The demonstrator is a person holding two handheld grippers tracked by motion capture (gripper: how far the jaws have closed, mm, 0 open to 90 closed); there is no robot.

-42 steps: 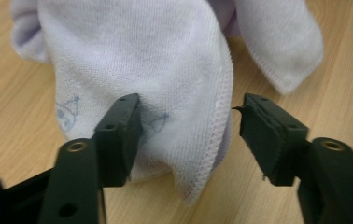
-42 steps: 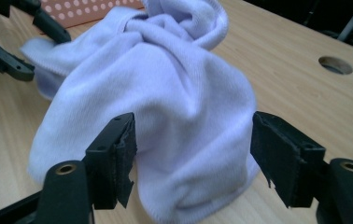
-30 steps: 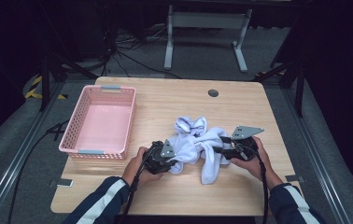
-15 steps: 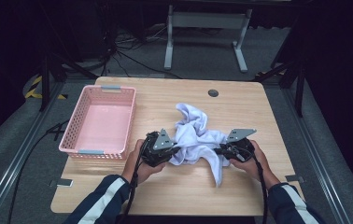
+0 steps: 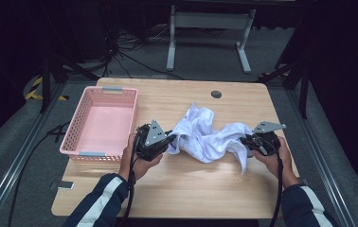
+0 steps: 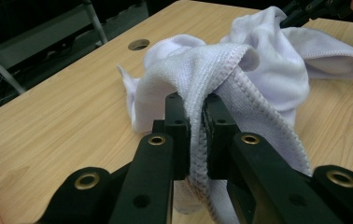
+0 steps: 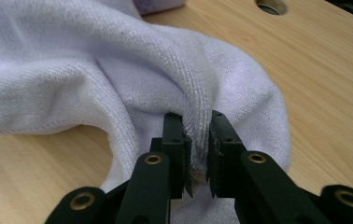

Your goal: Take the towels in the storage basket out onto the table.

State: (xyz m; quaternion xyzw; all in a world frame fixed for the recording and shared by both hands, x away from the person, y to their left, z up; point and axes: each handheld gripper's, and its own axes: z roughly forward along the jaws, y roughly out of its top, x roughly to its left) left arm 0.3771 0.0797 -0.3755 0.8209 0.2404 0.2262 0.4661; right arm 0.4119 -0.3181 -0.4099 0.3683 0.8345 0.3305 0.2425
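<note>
both claws are pinching the white towel [image 5: 205, 135], left claw [image 5: 170, 138] on one end, right claw [image 5: 249, 142] on the other, towel bunched between them over the counter [image 5: 191, 189]

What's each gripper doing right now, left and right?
Left gripper: closed on the white towel.
Right gripper: closed on the same towel.

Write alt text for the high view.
A person's two grippers, left gripper and right gripper, each pinch a white towel stretched between them over a wooden table. A pink basket sits at the table's left.
</note>
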